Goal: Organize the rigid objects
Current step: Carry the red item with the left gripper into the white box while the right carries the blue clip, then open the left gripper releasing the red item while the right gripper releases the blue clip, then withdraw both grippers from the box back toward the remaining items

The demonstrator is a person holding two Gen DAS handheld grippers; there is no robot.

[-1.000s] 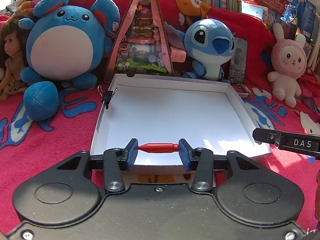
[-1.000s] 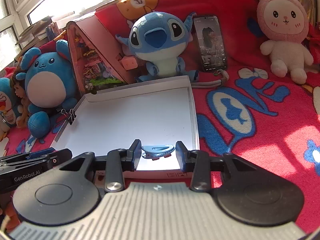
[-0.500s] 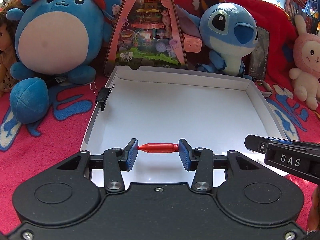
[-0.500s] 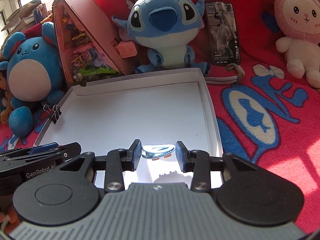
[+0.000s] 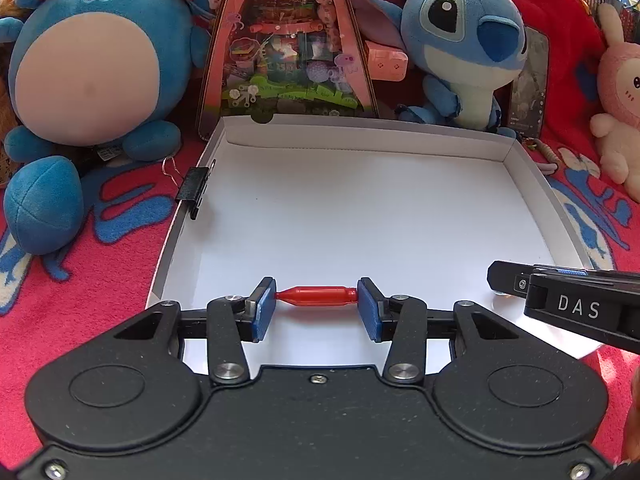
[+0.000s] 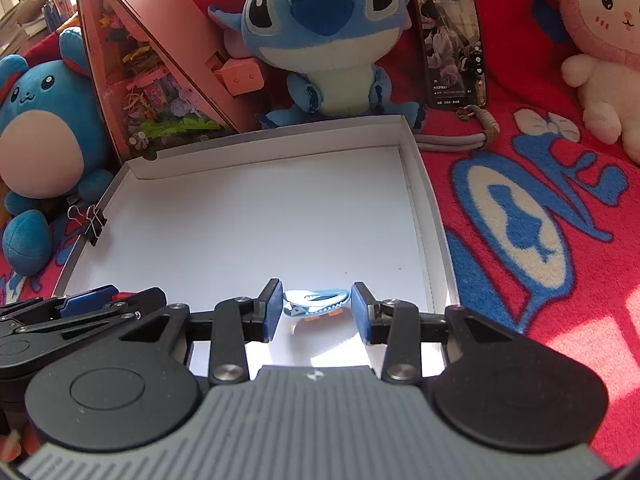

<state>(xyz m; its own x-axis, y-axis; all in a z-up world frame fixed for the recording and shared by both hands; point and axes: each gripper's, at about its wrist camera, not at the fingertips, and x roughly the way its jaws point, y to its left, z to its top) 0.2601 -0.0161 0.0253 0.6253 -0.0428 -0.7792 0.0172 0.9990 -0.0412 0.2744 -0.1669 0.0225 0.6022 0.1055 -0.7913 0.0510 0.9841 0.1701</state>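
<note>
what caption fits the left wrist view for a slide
Left gripper clamps a red bullet-shaped piece end to end over the white tray, plush toys lined up behind.

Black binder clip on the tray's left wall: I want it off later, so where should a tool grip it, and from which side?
Likely the binder clip's wire handles, approached from outside the white tray's left wall. They stick out over the blanket, while the black body straddles the thin wall.

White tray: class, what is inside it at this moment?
Nothing rests on the white tray floor in view. A black binder clip grips its left wall. The tongs hide the near edge, so that strip cannot be checked.
</note>
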